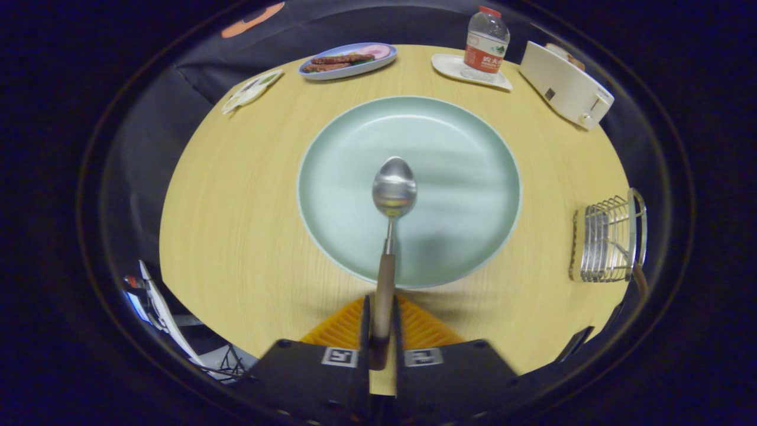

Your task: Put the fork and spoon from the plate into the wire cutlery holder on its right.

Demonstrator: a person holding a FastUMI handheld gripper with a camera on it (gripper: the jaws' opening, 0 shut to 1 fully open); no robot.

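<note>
- gripper (381, 322) has both fingers pinched tight on the brown handle of the spoon (393, 189), so it's gripping it; the spoon sticks straight out toward 12 o'clock with its bowl hanging over the middle of the plate
- pale green plate (473, 148) sits just ahead of the fingers with nothing lying on it, only the spoon held above; can't tell how high the spoon is off it
- wire cutlery holder (606, 239) is off at 3 o'clock from the plate, close to the table's edge, with a strip of bare wood between the two; a utensil handle pokes out of it, looks like the fork but hard to be sure
- round wooden table (236, 225) has lots of bare room at 9 o'clock
- far side at 12–1 o'clock: water bottle (485, 44) with a red label (writing too small to read) on a small white tray (452, 64), white toaster (565, 86) beside it
- at 11 o'clock a blue oval dish (349, 61) holding food
</note>
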